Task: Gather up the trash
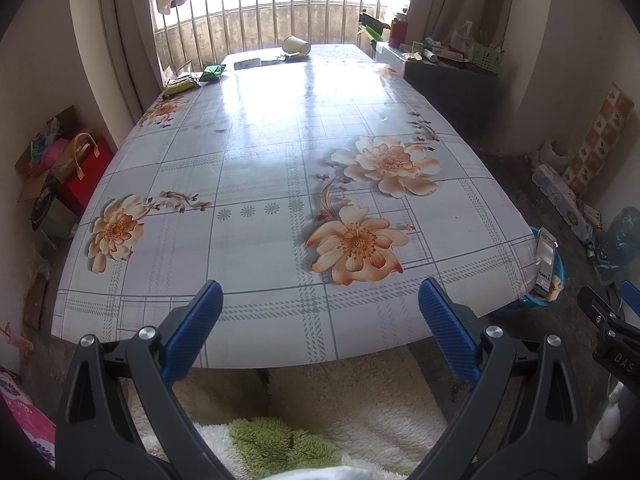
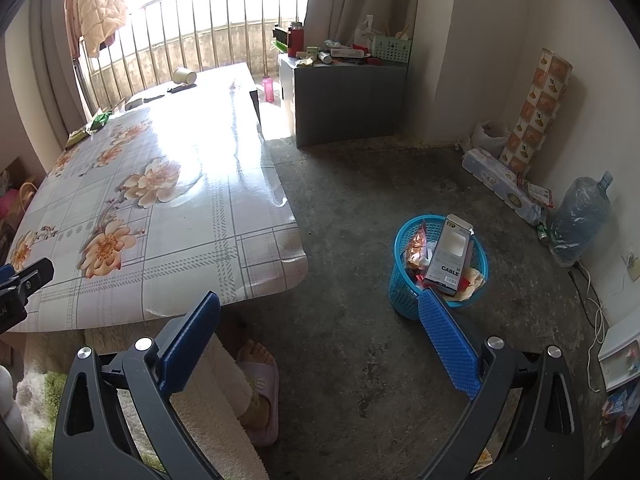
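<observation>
A blue mesh trash basket [image 2: 404, 300] stands on the concrete floor right of the table, holding a white "CABLE" box [image 2: 448, 254] and snack wrappers. My right gripper [image 2: 318, 304] hangs open and empty above the floor, just left of the basket. My left gripper [image 1: 320, 294] is open and empty over the near edge of the floral table [image 1: 280, 160]. At the table's far end lie a tipped paper cup [image 1: 296, 45], green wrappers [image 1: 212, 72], a yellow-green packet [image 1: 181, 85] and a flat white card [image 1: 247, 64]. The basket's edge [image 1: 556, 280] peeks out past the table's right corner.
A grey cabinet [image 2: 344, 100] cluttered with bottles and boxes stands at the back right. A tissue pack [image 2: 500, 184], a patterned roll [image 2: 536, 108] and a water jug [image 2: 580, 216] line the right wall. A person's slippered foot [image 2: 260, 384] is under the table's edge. Bags and boxes [image 1: 68, 172] sit left.
</observation>
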Motion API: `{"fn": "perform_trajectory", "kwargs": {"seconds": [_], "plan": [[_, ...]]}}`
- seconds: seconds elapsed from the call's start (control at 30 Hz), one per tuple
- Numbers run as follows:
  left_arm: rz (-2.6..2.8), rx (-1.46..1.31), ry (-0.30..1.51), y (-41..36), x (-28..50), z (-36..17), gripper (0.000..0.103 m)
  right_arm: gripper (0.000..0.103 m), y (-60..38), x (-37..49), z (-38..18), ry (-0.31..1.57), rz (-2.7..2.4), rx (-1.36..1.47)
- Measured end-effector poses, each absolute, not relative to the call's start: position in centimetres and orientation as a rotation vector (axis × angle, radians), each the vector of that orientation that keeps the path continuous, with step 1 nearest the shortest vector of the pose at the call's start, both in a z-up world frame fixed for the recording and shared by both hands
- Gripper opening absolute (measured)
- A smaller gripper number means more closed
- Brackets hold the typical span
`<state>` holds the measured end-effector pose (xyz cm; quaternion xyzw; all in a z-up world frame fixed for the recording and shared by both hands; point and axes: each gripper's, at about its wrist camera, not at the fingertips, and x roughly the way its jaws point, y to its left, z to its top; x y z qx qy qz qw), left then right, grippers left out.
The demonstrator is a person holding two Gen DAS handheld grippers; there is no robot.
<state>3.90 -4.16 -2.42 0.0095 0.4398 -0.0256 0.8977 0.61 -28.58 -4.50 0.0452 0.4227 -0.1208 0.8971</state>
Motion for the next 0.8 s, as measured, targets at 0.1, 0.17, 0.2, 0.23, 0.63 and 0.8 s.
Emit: {"fn": "perform_trajectory", "kwargs": {"seconds": [0.1,0.17,0.2,0.23,0.63,0.8], "plan": [[-0.06,0.022,0.909,-4.51,4.02,-2.34,0.094,0.097,-28.62,0.63,-4.49,0.876,-0.251,0.094],[-0.062,0.022,0.909,-4.67,4.12,-2.32,0.094,0.097,-28.69,0.6,-4.5,0.876,-0.253,0.095],[-0.063,0.021,0.91,-4.71,4.16,-2.33,0.094,0.097,-28.72,0.59,-4.51,0.877,-0.254,0.096],[-0.063,0.02,0.91,-4.73,4.2,-2.34,0.094,0.097,-28.74,0.57,-4.55,0.877,-0.255,0.097],[-0.061,0.017,0.922,-4.86,4.3,-2.72,0.094,0.097,-28.74,0.37,-4.78,0.878,-0.262,0.101],[-0.059,0.014,0.925,-4.72,4.31,-2.8,0.094,0.097,-28.75,0.35,-4.78,0.878,-0.261,0.101]]}}
